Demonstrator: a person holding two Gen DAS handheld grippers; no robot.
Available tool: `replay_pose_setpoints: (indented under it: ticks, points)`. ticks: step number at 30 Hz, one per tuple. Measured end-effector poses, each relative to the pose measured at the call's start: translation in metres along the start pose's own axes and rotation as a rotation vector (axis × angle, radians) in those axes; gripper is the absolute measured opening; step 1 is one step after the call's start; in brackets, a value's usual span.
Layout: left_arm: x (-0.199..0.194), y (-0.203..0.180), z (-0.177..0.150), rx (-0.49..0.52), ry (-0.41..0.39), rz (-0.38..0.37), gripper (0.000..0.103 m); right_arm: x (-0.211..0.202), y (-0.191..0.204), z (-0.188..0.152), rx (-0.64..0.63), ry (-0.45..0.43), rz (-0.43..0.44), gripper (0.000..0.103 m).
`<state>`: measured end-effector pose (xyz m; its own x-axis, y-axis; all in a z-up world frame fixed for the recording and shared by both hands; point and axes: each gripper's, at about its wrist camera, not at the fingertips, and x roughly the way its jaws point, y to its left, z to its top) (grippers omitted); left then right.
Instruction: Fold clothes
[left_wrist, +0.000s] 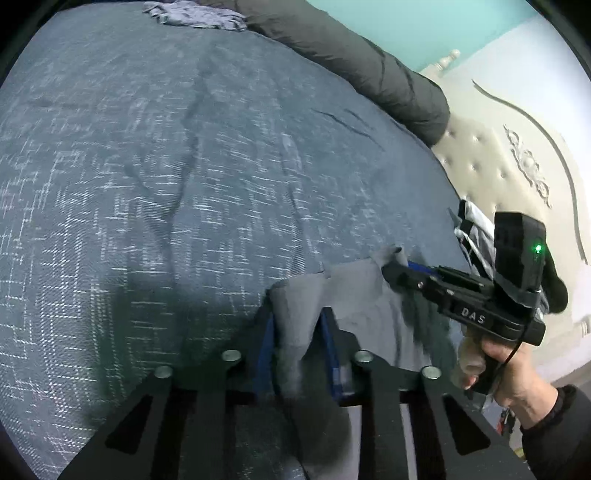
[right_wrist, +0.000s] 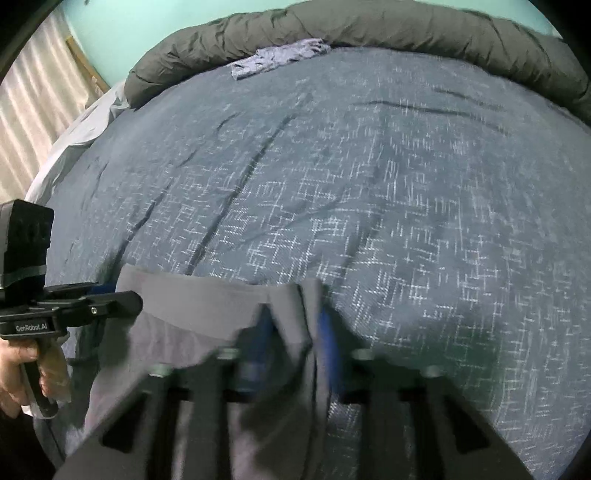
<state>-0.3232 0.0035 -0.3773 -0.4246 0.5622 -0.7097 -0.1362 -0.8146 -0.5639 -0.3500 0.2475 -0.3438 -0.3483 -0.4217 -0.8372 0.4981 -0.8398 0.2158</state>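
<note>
A grey garment (left_wrist: 354, 295) hangs stretched between my two grippers above the blue patterned bedspread (left_wrist: 166, 166). My left gripper (left_wrist: 297, 325) is shut on one corner of its top edge. My right gripper (left_wrist: 397, 264) is shut on the other corner. In the right wrist view the garment (right_wrist: 192, 310) spreads leftward from my right gripper (right_wrist: 295, 325) to my left gripper (right_wrist: 114, 295). Its lower part hangs out of sight below the fingers.
A rolled dark grey duvet (right_wrist: 369, 26) lies along the far edge of the bed. A crumpled lilac cloth (right_wrist: 277, 55) lies next to it. A pile of dark and striped clothes (left_wrist: 476, 236) sits by the cream tufted headboard (left_wrist: 498, 155). A curtain (right_wrist: 33, 110) hangs at left.
</note>
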Motion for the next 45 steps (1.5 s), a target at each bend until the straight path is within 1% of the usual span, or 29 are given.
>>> replay_pose_setpoints:
  ticks: [1,3,5,9,11,17,20,23,27,29,34,39,45]
  points:
    - [-0.002,-0.002,0.000,0.007,-0.002,0.001,0.013,-0.003,0.003,-0.002,-0.013,-0.015,0.004,0.006]
    - [-0.007,-0.007,0.000,0.017,-0.014,0.002,0.008,-0.014,0.008,-0.006,-0.029,-0.050,0.006,0.004]
    - [-0.019,-0.018,0.000,0.035,-0.037,0.002,0.007,-0.032,0.012,-0.009,-0.029,-0.097,0.018,0.004]
    - [-0.057,-0.053,0.001,0.088,-0.096,0.002,0.007,-0.081,0.016,-0.011,-0.033,-0.204,0.044,0.004]
    - [-0.081,-0.075,0.002,0.117,-0.132,-0.002,0.007,-0.110,0.023,-0.010,-0.045,-0.262,0.062,0.004]
    - [-0.161,-0.153,0.001,0.209,-0.247,-0.019,0.007,-0.219,0.041,-0.014,-0.085,-0.438,0.106,0.004]
    - [-0.197,-0.196,-0.001,0.274,-0.295,-0.028,0.007,-0.269,0.047,-0.017,-0.110,-0.501,0.097,0.004]
    - [-0.226,-0.233,0.001,0.331,-0.334,-0.032,0.007,-0.317,0.051,-0.019,-0.135,-0.560,0.076,0.004]
    - [-0.252,-0.280,0.004,0.382,-0.365,-0.053,0.007,-0.369,0.051,-0.020,-0.140,-0.626,0.045,0.004]
    - [-0.263,-0.303,0.005,0.405,-0.373,-0.065,0.007,-0.387,0.050,-0.020,-0.136,-0.643,0.031,0.004]
    - [-0.272,-0.343,0.002,0.437,-0.373,-0.079,0.007,-0.426,0.044,-0.032,-0.129,-0.665,-0.003,0.004]
    - [-0.264,-0.379,-0.005,0.466,-0.347,-0.113,0.007,-0.453,0.030,-0.051,-0.108,-0.681,-0.036,0.004]
    - [-0.239,-0.429,-0.022,0.515,-0.298,-0.147,0.007,-0.481,-0.006,-0.077,-0.055,-0.682,-0.092,0.004]
